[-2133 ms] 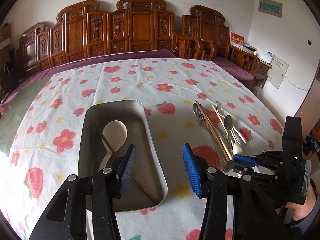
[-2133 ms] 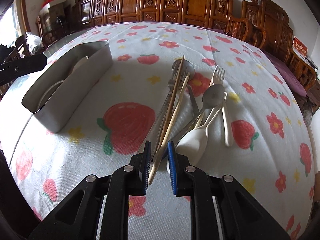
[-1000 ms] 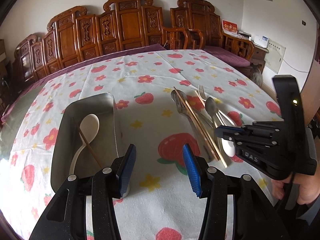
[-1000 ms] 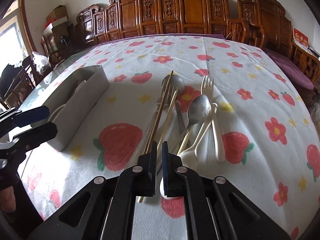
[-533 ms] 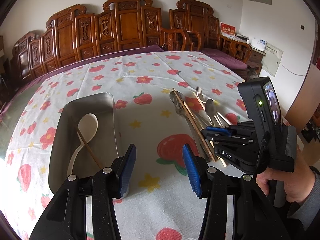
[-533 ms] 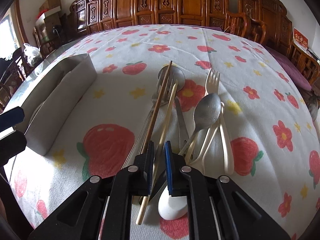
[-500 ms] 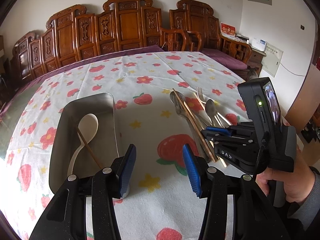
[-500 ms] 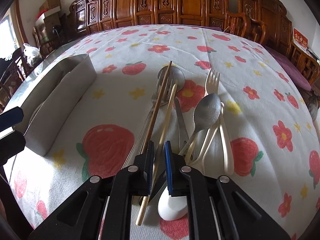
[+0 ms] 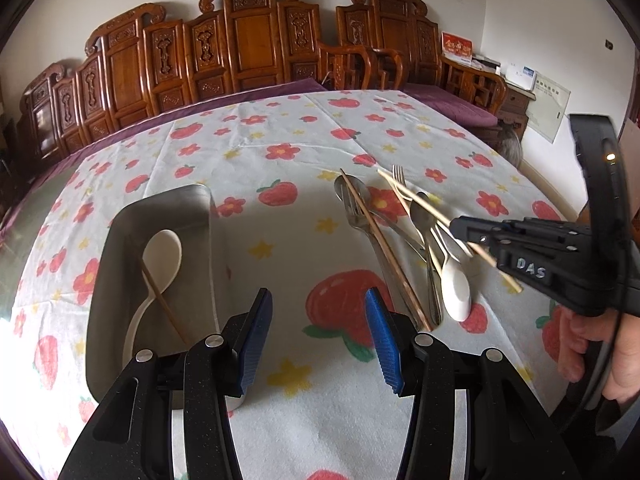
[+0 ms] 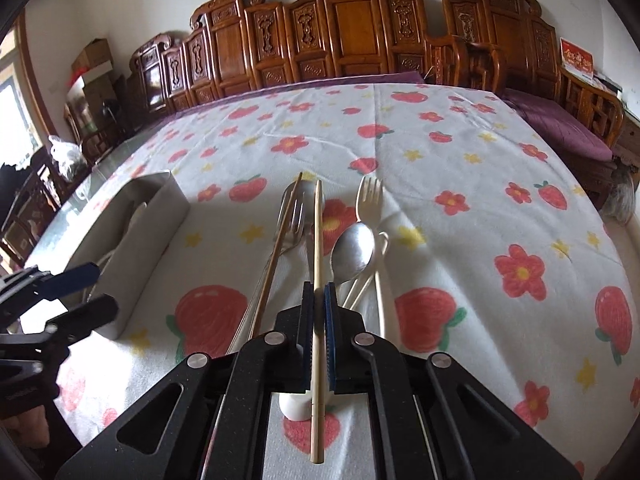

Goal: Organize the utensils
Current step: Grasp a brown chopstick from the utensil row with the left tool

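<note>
My right gripper point(image 10: 318, 292) is shut on a pale wooden chopstick point(image 10: 318, 236) and holds it above the table; it also shows in the left wrist view point(image 9: 416, 200), as does the gripper point(image 9: 460, 227). The other utensils lie in a pile: a darker chopstick point(image 10: 276, 252), metal forks point(image 10: 370, 196), a metal spoon point(image 10: 354, 250) and a white spoon point(image 9: 454, 286). The metal tray point(image 9: 160, 204) at left holds a cream spoon point(image 9: 162, 252) and a chopstick point(image 9: 162, 302). My left gripper point(image 9: 318, 340) is open and empty, near the tray's right wall.
A strawberry and flower tablecloth point(image 10: 460, 168) covers the table. Carved wooden chairs point(image 9: 248, 40) line the far edge. The person's hand point(image 9: 592, 344) holds the right gripper at the table's right edge.
My right gripper has closed on the pale chopstick and lifted it clear of the pile. The left gripper has stayed open by the tray.
</note>
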The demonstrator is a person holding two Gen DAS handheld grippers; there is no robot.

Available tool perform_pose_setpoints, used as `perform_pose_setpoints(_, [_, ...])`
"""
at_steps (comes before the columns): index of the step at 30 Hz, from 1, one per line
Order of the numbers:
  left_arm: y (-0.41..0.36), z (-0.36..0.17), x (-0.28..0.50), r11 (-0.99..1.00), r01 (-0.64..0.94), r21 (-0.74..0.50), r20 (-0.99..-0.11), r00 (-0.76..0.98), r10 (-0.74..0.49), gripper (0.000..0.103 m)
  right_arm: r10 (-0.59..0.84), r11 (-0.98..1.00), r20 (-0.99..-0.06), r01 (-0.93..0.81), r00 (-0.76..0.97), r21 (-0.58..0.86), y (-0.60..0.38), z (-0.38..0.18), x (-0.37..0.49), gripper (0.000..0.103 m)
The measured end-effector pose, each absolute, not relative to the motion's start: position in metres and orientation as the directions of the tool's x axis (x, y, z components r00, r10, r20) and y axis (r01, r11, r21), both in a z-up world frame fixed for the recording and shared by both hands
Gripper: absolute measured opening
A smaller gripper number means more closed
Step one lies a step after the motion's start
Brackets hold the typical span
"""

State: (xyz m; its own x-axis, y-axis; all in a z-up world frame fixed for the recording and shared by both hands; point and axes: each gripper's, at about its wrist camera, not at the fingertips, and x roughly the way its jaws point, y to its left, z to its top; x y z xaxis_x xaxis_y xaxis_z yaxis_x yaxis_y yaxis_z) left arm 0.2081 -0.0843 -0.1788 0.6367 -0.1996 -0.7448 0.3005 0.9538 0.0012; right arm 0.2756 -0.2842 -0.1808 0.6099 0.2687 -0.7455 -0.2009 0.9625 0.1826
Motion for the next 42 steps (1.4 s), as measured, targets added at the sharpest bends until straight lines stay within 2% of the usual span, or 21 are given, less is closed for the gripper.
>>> perform_pose_setpoints(11, [-0.130, -0.195, 0.249, 0.950, 0.311, -0.032, -0.779, 0.588, -0.219, 0.040, 0.291, 0.955, -0.702, -0.153, 0.650, 0.254, -0.314, -0.166, 0.276, 0.006])
perform_pose_setpoints(19, [-0.155, -0.217, 0.270, 0.948, 0.307, -0.079, -0.819, 0.522, -0.237, 0.021, 0.304, 0.949, -0.691, -0.145, 0.656, 0.280, -0.319, -0.163, 0.277, 0.006])
perform_pose_setpoints(27, [-0.166, -0.230, 0.277, 0.954, 0.294, -0.058, -0.834, 0.510, -0.209, 0.013, 0.306, 0.949, -0.690, -0.149, 0.656, 0.279, -0.318, -0.162, 0.276, 0.006])
perform_pose_setpoints(29, [-0.165, -0.230, 0.278, 0.956, 0.288, -0.052, -0.836, 0.511, -0.200, 0.007, 0.308, 0.948, -0.690, -0.152, 0.655, 0.279, -0.317, -0.162, 0.276, 0.006])
perform_pose_setpoints(42, [-0.151, -0.211, 0.270, 0.962, 0.265, -0.061, -0.814, 0.545, -0.201, 0.004, 0.311, 0.948, -0.688, -0.164, 0.655, 0.273, -0.310, -0.159, 0.274, 0.006])
